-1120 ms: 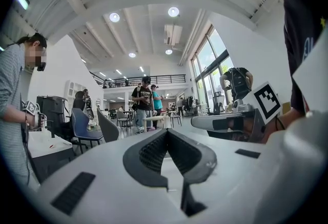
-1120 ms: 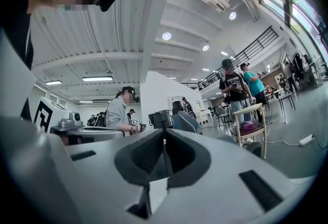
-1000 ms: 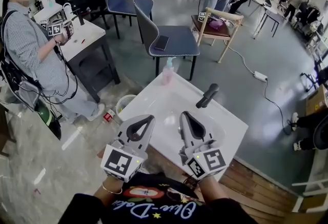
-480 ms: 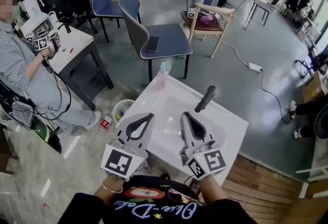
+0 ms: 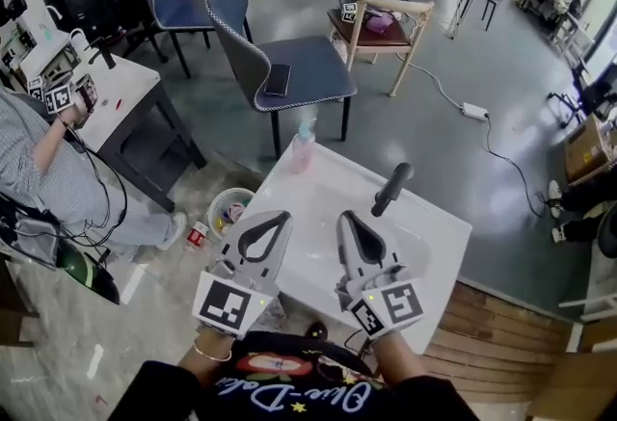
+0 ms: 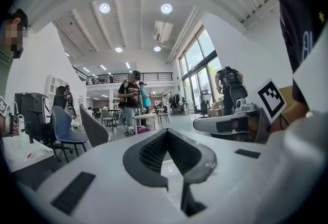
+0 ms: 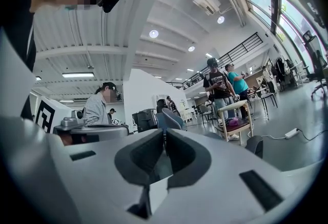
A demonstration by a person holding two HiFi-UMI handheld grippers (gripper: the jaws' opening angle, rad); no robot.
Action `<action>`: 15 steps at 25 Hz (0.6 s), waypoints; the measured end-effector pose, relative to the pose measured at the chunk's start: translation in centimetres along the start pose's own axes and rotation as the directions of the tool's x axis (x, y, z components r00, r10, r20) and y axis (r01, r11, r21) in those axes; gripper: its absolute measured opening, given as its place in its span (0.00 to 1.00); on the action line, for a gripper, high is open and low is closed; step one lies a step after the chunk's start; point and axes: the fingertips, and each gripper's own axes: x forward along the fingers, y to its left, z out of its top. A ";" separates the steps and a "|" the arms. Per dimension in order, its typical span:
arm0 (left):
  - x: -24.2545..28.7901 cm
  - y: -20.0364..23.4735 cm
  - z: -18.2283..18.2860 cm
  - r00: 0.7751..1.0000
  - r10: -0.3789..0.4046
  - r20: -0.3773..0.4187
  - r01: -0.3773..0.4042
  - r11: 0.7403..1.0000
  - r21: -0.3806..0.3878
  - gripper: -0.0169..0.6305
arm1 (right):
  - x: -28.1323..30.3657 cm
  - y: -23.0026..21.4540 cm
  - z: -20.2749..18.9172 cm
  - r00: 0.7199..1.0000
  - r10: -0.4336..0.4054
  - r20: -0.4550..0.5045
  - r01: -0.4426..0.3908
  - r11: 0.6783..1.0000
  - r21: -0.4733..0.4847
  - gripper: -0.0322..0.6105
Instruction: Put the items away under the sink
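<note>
A white sink unit (image 5: 439,246) stands in front of me, with a black faucet (image 5: 390,190) at its back right. A pink soap bottle (image 5: 303,147) sits on its far left corner. My left gripper (image 5: 281,217) and right gripper (image 5: 344,217) hover side by side over the sink's near edge. Both point level and away from me. Each is shut with nothing between its jaws. In the left gripper view its jaws (image 6: 166,131) meet at the tip, and the right gripper (image 6: 230,124) shows beside it. The right gripper's tips (image 7: 164,133) also touch. The space under the sink is hidden.
A small bin (image 5: 229,210) with items and a red can (image 5: 197,236) sit on the floor left of the sink. A blue chair (image 5: 289,77) stands behind it and a wooden chair (image 5: 378,29) farther back. A seated person (image 5: 48,178) is by a black table (image 5: 135,101) at left.
Both grippers and the head view have drifted together relative to the room; the chairs and the seated person have slid left in the picture. Both jaws stay shut and empty.
</note>
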 end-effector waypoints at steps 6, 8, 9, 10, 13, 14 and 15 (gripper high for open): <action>1.0 1.7 -0.3 1.000 -0.020 0.005 0.020 1.000 0.001 0.04 | 1.7 -0.3 -0.9 1.000 -0.017 -0.022 0.017 1.000 0.000 0.06; 1.3 2.1 -0.5 1.000 -0.024 0.003 0.024 1.000 -0.007 0.04 | 2.2 -0.2 -1.2 0.999 -0.017 -0.032 0.016 1.000 -0.016 0.06; 1.5 2.4 -0.6 1.000 -0.026 0.002 0.026 1.000 -0.012 0.04 | 2.5 -0.2 -1.4 0.999 -0.016 -0.036 0.015 1.000 -0.026 0.07; 1.6 2.6 -0.8 1.000 -0.028 0.001 0.028 0.999 -0.017 0.04 | 2.8 -0.2 -1.5 0.999 -0.015 -0.038 0.014 0.999 -0.032 0.07; 2.2 3.4 -1.2 0.999 -0.034 0.000 0.034 0.999 -0.023 0.04 | 3.6 -0.5 -2.1 0.999 -0.019 -0.045 0.017 1.000 -0.026 0.12; 2.3 3.6 -1.4 0.999 -0.037 -0.002 0.037 0.999 -0.023 0.04 | 3.8 -0.6 -2.3 0.999 -0.022 -0.050 0.021 1.000 -0.023 0.13; 2.4 3.8 -1.6 0.999 -0.039 -0.004 0.039 0.999 -0.022 0.04 | 4.1 -0.7 -2.6 0.998 -0.026 -0.055 0.025 0.999 -0.022 0.14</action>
